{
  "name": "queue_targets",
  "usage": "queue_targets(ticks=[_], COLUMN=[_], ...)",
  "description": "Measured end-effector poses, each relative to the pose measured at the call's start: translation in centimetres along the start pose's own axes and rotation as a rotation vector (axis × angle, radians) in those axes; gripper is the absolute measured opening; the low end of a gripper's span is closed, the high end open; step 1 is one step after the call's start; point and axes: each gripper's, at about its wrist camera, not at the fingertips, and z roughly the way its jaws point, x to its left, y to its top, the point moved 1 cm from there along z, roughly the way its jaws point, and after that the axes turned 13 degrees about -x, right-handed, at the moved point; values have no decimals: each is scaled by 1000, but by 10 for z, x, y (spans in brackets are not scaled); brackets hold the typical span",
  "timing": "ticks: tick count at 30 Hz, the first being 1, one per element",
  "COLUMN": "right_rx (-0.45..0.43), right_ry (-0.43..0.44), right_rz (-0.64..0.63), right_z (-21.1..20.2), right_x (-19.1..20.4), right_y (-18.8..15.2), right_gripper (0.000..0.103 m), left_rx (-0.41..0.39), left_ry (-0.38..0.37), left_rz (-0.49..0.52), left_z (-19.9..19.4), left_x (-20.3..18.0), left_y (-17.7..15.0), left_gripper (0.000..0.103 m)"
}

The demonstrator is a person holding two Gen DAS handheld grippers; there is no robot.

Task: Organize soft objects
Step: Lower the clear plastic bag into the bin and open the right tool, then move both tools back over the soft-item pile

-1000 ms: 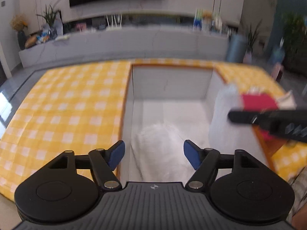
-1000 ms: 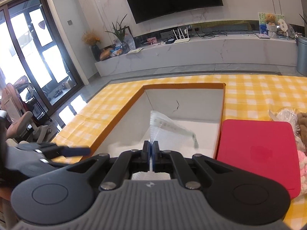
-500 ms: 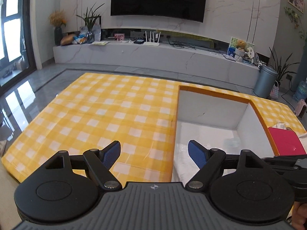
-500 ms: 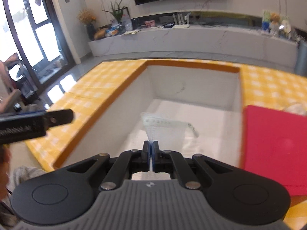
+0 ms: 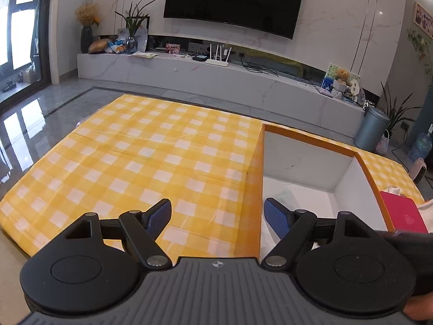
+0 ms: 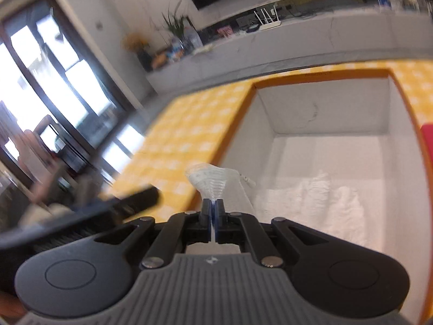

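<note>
Two grippers: the right gripper (image 6: 213, 211) is pinching a clear bag (image 6: 213, 180) (fanning upward) over the box (image 6: 322, 100); the left gripper (image 5: 217, 216) is gaping empty.

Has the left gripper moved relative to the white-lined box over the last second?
Yes. The left gripper has shifted left: a second ago its open fingers framed the box interior; now they straddle its left wall, mostly over the checked cloth.

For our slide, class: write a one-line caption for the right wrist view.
Right claw shut on a clear plastic bag above the white-lined orange box holding white fluffy material.
</note>
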Motion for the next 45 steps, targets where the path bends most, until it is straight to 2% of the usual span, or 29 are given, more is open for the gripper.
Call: queue_targets(ticks=[2,3,4,5,6,7,9,10,12,15,19,24,27,33,36,40,45], right_rx=[51,87,113,125,118,101,85,84,64,36,6,-58,-107,-199,-259,-313,-368], right_ry=[-51,-61,-71,-87,-109,-124,-120,-111,-102,-99,-115,-157,-174,-209,-267,-333,-456], right_rz=[-63,-103,-145,-181,-214,-238,-254,-250,-241,-235,-249,-272,-282,-334,-378,-338,-310], right_z=[8,12,14,15,14,11,6,3,-5,-18,-32,-56,-74,-115,-139,-173,-214], right_x=[3,5,7,9,11,13,11,9,7,3,-2,-11,-17,-37,-48,-74,-112], right_y=[-7,-11,-13,-14,-14,-13,-8,-5,0,3,7,15,20,29,34,44,48], right_gripper=[7,13,35,45,61,68,74,83,96,100,100,100,100,100,100,100,100], left_rx=[0,0,3,6,8,7,7,6,-2,-20,-54,-158,-180,-207,-219,-207,-231], left_ry=[17,20,19,15,11,9,9,10,16,21,19,31,50,7,-35,-90,-103], left_rz=[2,4,7,8,10,11,14,19,33,39,65,120,157,186,184,182,239], left_z=[1,1,1,2,2,2,1,1,-1,-5,-13,-27,-29,-35,-42,-45,-50], left_x=[1,1,2,1,1,1,1,0,-2,-3,-9,-27,-41,-67,-82,-107,-144], left_y=[0,0,-1,-1,-1,-1,-1,-1,0,2,5,8,9,12,15,18,20], left_gripper=[92,92,91,92,91,92,91,92,91,92,92,95,96,98,99,99,101])
